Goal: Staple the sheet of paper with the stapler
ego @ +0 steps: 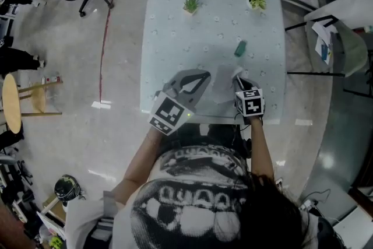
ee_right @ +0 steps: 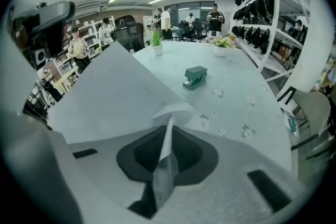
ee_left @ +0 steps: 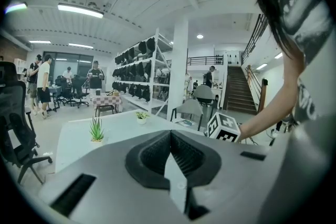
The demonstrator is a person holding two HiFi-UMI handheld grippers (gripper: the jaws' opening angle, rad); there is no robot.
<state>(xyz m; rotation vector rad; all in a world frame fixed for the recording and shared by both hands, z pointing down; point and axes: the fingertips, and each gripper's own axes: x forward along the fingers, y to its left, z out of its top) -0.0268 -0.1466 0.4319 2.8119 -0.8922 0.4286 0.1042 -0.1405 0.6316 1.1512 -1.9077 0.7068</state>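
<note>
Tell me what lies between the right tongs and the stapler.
Only the curled edge of the sheet pinched by the right tongs, then bare flower-print table up to the stapler. The right gripper view shows it best.

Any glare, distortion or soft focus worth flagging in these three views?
Head view: bright glare patches on the floor. Left gripper view: fisheye bending, dark corners, ceiling lamp blown out. Right gripper view: same bending; paper at the jaws soft, stapler sharper.

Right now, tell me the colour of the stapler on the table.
Teal green. The stapler shows best in the right gripper view.
</note>
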